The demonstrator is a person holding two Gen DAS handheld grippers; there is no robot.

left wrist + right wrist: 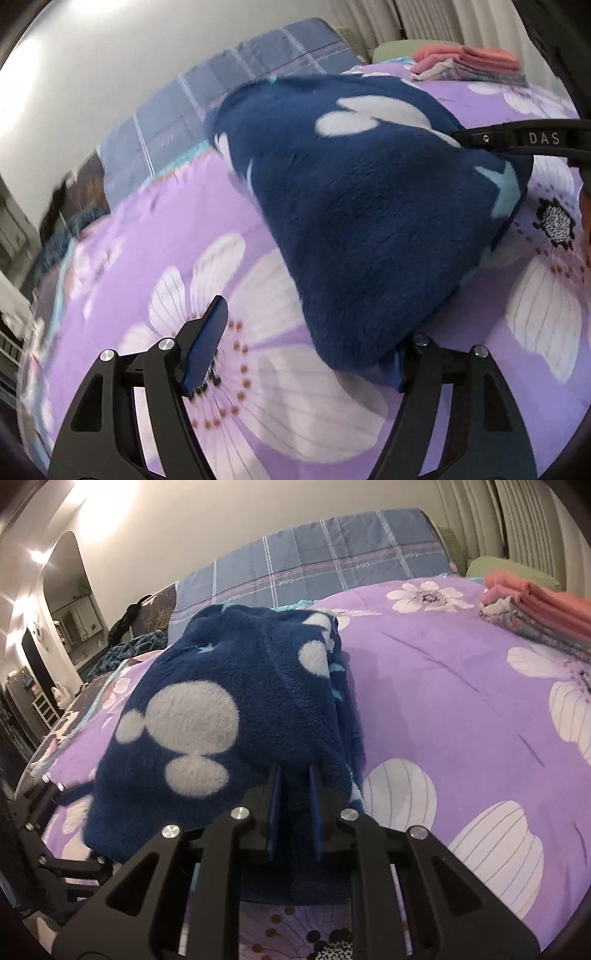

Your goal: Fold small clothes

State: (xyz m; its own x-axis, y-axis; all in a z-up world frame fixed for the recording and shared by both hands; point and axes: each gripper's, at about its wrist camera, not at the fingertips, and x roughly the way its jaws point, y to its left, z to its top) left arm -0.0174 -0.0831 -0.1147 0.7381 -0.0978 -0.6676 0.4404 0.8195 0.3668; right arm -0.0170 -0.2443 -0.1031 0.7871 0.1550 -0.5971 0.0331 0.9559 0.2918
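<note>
Left wrist view: left gripper [306, 343] standing wide apart, one blue pad [205, 349] bare over the purple flowered bedspread [155, 236], the other half hidden under the hem of the navy fleece garment [354, 206], not pinching it. Garment hanging raised above the bedspread, somewhat blurred. Right gripper [517, 138] reaching in from the right edge at the garment's far corner; grip not readable here. Folded pink clothes [472, 62] lying well apart at the far side.

Right wrist view: right gripper [293, 805] narrowed and clamping a thick fold of the garment [229, 709], cloth draping forward over the bedspread [443, 701]. Left gripper's frame [48, 823] showing beneath the garment's left edge. Pink stack [535, 605] far right.
</note>
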